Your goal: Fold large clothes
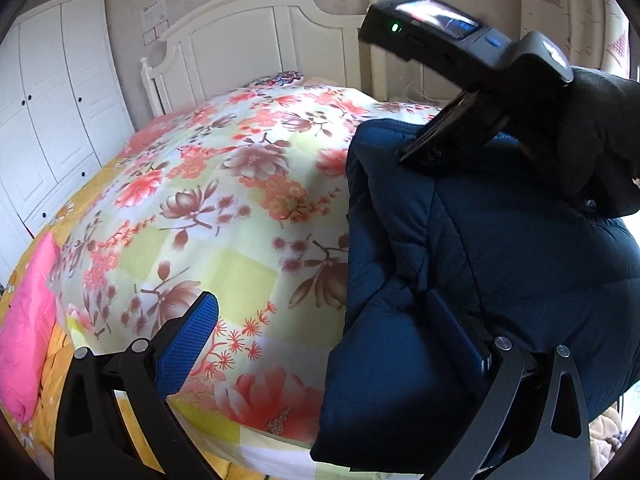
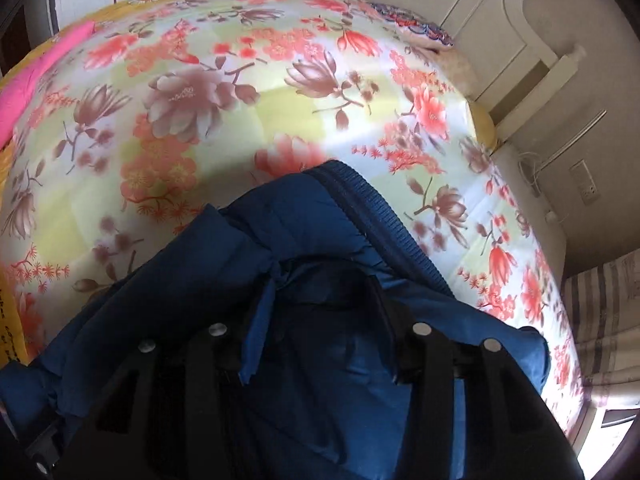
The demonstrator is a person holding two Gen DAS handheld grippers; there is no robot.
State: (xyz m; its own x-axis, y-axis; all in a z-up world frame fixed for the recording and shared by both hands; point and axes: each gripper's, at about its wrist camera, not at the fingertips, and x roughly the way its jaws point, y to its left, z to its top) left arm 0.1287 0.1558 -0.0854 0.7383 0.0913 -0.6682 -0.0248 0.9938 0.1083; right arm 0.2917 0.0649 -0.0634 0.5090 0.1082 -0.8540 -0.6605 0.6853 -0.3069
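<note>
The jaws of the left gripper are spread wide: one blue-padded finger stands free over the quilt, while the other is pressed against the side of the dark blue padded jacket, so that nothing is clamped between them. The jaws of the right gripper are drawn close together, and a fold of the jacket is pinched between them; the fingers themselves are largely buried in the fabric. In the left wrist view the right gripper is seen from outside, held by a black-gloved hand, its tip pressed into the upper edge of the jacket beside the ribbed collar. The jacket is bunched and held up above the near right part of the bed, its ribbed collar band curving over the top of the bundle. Beneath and beyond it a floral quilt in red, brown and pale yellow is spread over the bed. A pink cloth lies at the quilt's left edge. At the far end a patterned pillow rests against a white headboard, and white wardrobe doors are seen to the left.
</note>
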